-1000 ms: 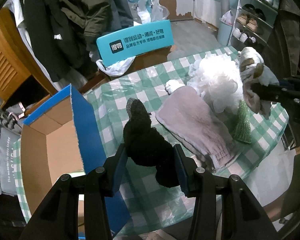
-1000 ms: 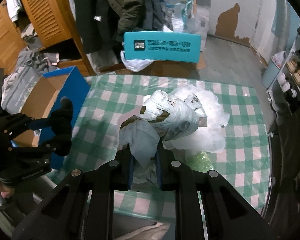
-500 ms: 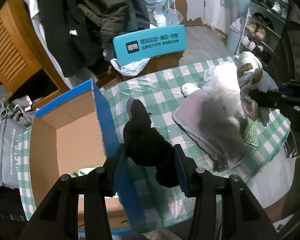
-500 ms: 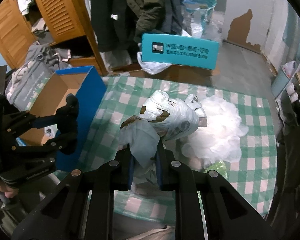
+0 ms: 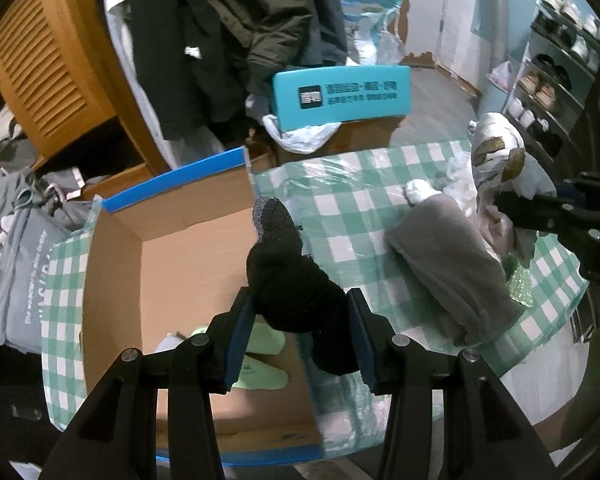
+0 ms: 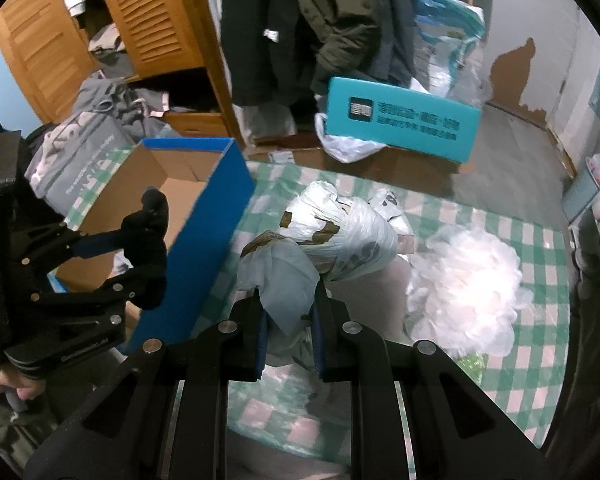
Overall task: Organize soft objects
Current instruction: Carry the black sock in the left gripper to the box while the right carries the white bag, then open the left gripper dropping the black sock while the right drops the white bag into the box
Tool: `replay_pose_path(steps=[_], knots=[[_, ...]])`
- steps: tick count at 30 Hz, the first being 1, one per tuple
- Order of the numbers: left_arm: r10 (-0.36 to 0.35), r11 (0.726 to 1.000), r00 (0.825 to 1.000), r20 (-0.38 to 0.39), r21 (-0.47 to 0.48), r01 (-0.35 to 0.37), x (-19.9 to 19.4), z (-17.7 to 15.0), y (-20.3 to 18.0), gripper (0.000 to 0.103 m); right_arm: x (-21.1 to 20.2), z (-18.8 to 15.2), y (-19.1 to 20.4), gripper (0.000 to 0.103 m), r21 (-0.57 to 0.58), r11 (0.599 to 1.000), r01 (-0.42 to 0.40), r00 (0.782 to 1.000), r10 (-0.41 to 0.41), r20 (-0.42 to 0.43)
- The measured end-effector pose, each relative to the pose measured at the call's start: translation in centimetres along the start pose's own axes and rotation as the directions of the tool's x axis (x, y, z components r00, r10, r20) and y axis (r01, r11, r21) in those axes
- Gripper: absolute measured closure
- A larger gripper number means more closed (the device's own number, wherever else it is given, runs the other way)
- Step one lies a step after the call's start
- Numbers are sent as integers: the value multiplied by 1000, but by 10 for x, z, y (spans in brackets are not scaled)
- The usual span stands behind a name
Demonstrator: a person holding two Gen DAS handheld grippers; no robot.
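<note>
my left claw (image 5: 300, 336) clamps the black sock (image 5: 296, 284) above the box (image 5: 188, 264) at seven o'clock so it can drop in, while my right claw (image 6: 288, 316) pinches the bag bundle (image 6: 332, 240) above the table (image 6: 540, 240).

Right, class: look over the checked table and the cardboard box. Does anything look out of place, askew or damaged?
Nothing is spilled or broken. The grey towel lies skewed, its near end reaching the table edge. The blue-rimmed cardboard box overhangs the table's edge. On the far wall, a patch of paint has peeled away.
</note>
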State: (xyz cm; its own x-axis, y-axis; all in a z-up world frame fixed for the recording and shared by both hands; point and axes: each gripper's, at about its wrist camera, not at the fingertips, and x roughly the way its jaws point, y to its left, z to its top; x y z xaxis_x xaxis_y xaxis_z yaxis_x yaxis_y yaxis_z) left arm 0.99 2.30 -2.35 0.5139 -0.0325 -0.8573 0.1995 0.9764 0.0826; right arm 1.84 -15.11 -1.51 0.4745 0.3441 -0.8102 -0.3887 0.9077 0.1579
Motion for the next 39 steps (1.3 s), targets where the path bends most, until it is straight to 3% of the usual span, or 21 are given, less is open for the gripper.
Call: replay_pose_path(steps=[17, 39], knots=[[68, 993, 998, 6, -100, -67, -2, -5, 56, 56, 22, 30, 52, 87, -75, 995, -63, 998, 63, -2], [106, 966, 990, -95, -227, -125, 29, -28, 123, 56, 79, 59, 126, 87, -162, 978, -133, 989, 120, -90]])
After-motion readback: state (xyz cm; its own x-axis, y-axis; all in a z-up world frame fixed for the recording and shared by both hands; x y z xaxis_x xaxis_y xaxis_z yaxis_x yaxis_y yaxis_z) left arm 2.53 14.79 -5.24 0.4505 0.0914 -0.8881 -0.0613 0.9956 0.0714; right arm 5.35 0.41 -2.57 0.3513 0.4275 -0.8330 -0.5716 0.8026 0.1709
